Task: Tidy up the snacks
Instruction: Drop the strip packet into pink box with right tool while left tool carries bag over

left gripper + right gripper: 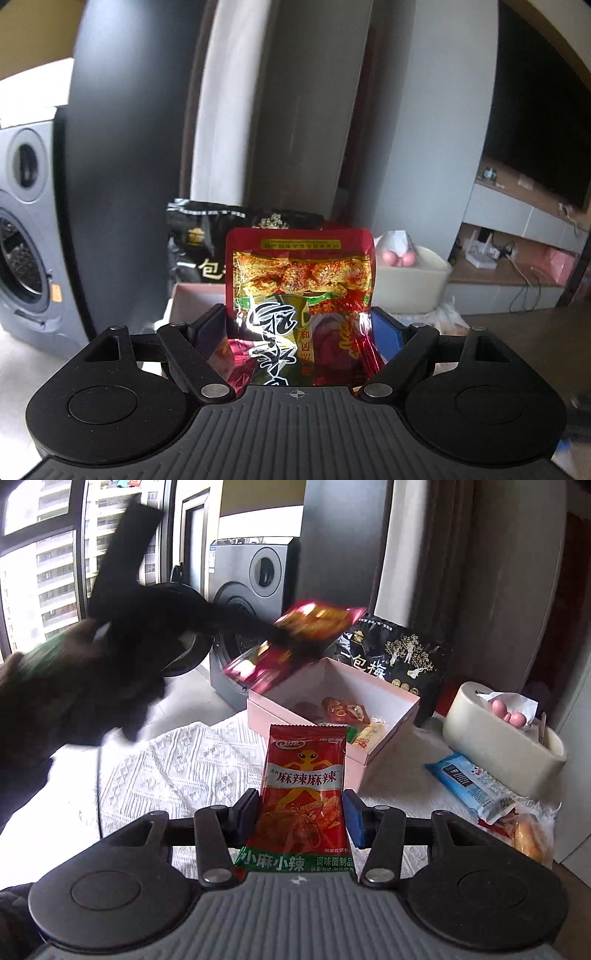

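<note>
My left gripper (pixel 297 328) is shut on a shiny red and gold snack pouch (pixel 301 280), held upright in the air. In the right wrist view the same left gripper (pixel 284 635) shows blurred, holding that pouch (pixel 295 642) above the far left corner of the open pink box (pixel 391 701). My right gripper (pixel 300 812) is shut on a red spicy-strip packet (pixel 304 786) with a yellow alien figure, held upright in front of the box. The box holds a few wrapped snacks (pixel 341 710).
A black plum bag (pixel 397 657) leans behind the box; it also shows in the left wrist view (pixel 199 251). A cream tissue holder (pixel 495 749), a blue packet (pixel 469 782) and a bread pack (pixel 524 830) lie right. White textured cloth (pixel 177 768) covers the table. A washing machine (pixel 251 590) stands behind.
</note>
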`<state>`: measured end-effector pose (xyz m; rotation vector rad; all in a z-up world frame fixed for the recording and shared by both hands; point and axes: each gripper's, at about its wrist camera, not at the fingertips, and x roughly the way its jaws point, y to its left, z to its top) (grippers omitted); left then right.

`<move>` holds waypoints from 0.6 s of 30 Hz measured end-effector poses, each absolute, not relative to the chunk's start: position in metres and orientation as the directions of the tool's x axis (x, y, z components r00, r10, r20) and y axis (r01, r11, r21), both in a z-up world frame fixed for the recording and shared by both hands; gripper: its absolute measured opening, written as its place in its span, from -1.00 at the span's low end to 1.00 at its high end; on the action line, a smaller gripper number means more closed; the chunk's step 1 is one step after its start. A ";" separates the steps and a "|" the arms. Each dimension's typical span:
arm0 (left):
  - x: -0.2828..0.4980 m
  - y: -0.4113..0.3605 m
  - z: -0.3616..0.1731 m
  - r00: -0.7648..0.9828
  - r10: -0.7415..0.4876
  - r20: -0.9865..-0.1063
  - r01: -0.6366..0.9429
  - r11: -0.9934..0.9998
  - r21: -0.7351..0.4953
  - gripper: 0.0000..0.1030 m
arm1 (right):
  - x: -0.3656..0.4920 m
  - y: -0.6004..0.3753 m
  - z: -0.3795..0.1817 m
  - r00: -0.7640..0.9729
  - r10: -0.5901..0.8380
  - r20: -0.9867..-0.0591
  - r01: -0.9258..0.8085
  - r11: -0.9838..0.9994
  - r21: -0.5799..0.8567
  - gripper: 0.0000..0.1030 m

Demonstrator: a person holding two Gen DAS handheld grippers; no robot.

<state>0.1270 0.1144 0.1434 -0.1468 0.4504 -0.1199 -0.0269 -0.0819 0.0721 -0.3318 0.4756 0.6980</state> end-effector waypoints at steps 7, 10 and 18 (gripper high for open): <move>0.205 0.120 0.100 0.808 -0.143 -0.572 0.022 0.977 -0.214 0.78 | 0.004 -0.086 0.073 0.686 0.519 -0.511 -0.640 0.764 -0.084 -0.06; 0.214 0.142 0.088 0.824 -0.171 -0.540 0.001 0.954 -0.300 0.78 | 0.022 -0.085 0.074 0.689 0.517 -0.508 -0.629 0.775 -0.063 -0.06; 0.211 0.173 0.077 0.784 -0.279 -0.554 0.069 0.927 -0.368 0.79 | 0.093 -0.064 0.086 0.703 0.521 -0.484 -0.574 0.818 0.046 -0.06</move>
